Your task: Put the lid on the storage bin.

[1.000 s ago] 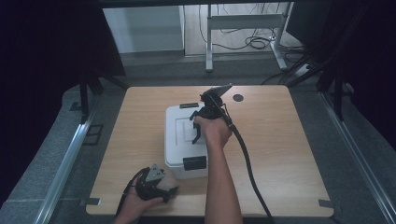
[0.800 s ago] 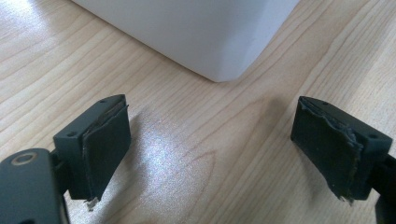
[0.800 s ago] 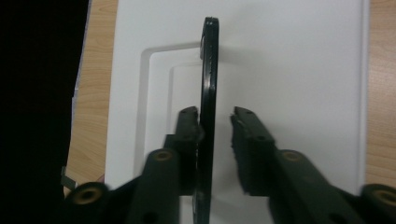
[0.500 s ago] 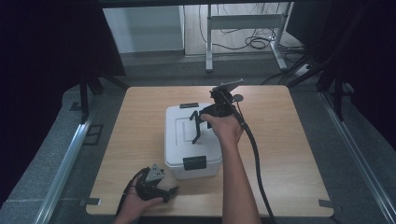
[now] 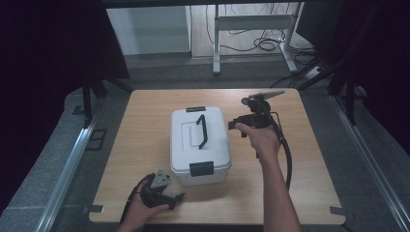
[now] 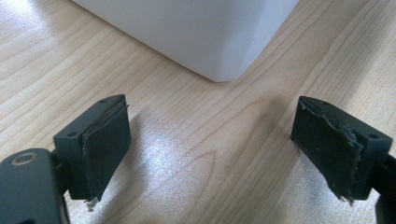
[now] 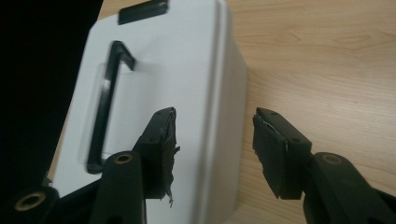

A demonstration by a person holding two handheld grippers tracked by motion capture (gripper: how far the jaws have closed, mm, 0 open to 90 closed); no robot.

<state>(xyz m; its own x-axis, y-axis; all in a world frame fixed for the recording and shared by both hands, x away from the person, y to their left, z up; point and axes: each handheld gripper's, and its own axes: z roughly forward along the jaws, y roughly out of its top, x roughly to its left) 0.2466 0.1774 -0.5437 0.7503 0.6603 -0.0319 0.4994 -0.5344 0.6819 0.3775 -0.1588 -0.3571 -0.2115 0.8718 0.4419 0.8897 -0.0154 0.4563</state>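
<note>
Black rubber pads face each other across a bare gap on my right gripper (image 5: 238,126): in the right gripper view the jaws stand apart with nothing clamped between them, having just been opening after letting go of the handle (image 5: 202,131). One jaw hangs over the lid (image 7: 149,79) of the white box (image 5: 199,145), the other over the wooden table (image 5: 145,121) beside the box's long side wall, so the gripper straddles the box's right edge without touching it. In the high view my right hand (image 5: 262,140) holds it just off the box's right side, its cable looping back along the forearm.

My left gripper (image 5: 159,192) sits low at the near edge of the table, by the box's near left corner. Its jaws are spread wide (the left gripper view shows only wood grain between the two worn pads) and the rounded corner of the box (image 6: 224,70) lies a little ahead of them, untouched.

The box itself rests in the middle of the table, lid on. Its black handle stands raised along the lid's length, a black latch (image 5: 201,168) is on the near end and another (image 5: 196,109) on the far end.
</note>
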